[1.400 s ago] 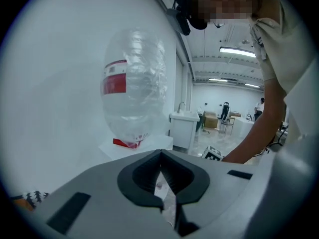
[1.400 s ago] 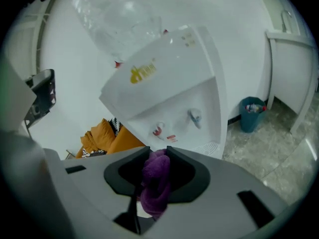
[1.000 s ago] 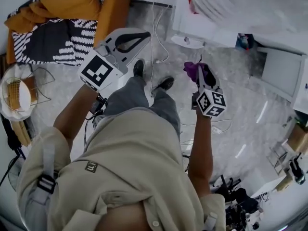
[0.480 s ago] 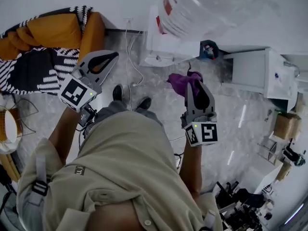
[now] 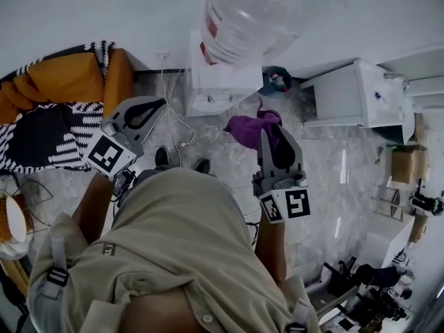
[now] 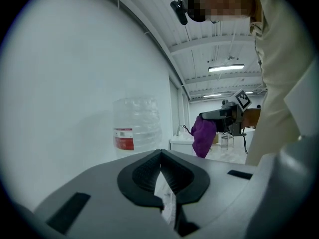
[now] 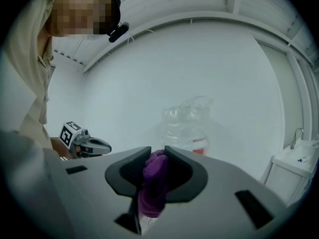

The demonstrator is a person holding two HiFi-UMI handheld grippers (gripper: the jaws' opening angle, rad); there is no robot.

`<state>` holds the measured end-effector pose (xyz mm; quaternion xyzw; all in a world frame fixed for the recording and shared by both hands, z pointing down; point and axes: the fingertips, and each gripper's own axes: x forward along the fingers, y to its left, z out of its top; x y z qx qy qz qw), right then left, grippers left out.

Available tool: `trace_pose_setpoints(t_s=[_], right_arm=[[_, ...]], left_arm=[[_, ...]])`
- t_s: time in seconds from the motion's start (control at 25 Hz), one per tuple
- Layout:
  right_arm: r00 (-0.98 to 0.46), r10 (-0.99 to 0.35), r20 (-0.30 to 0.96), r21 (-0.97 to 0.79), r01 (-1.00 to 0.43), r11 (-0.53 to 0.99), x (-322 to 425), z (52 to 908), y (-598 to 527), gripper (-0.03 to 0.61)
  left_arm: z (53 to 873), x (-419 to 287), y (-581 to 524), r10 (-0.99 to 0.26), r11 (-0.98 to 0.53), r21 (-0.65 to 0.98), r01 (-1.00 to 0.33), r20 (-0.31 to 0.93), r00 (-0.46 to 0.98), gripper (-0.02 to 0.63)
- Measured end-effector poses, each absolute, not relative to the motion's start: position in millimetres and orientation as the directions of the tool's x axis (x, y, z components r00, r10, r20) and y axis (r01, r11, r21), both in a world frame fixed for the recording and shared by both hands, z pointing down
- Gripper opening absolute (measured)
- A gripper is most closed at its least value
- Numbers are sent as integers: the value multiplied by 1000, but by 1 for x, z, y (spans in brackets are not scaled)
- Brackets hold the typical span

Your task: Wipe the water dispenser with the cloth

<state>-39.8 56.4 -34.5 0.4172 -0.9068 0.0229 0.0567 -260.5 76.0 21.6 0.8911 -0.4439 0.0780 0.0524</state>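
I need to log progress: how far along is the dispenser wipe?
Done: the purple cloth is picked up, clamped in the right gripper. In hand: it hangs in the air short of the water dispenser, not touching it. The left gripper is shut and empty. Left: all the wiping; no contact shows yet.

Purple cloth (image 5: pixel 248 129) soft matt fabric; bottle (image 5: pixel 243 19) clear ribbed plastic; floor (image 5: pixel 326 186) glossy stone.
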Motion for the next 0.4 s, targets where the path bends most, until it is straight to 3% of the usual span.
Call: trace_pose_setpoints(t_s=[0.4], right_arm=[[-624,-773,113,1,-778,628,-48,-33,79,94]], left_arm=[[24,-256,98,-748,-644,50,-763,166,643,17]])
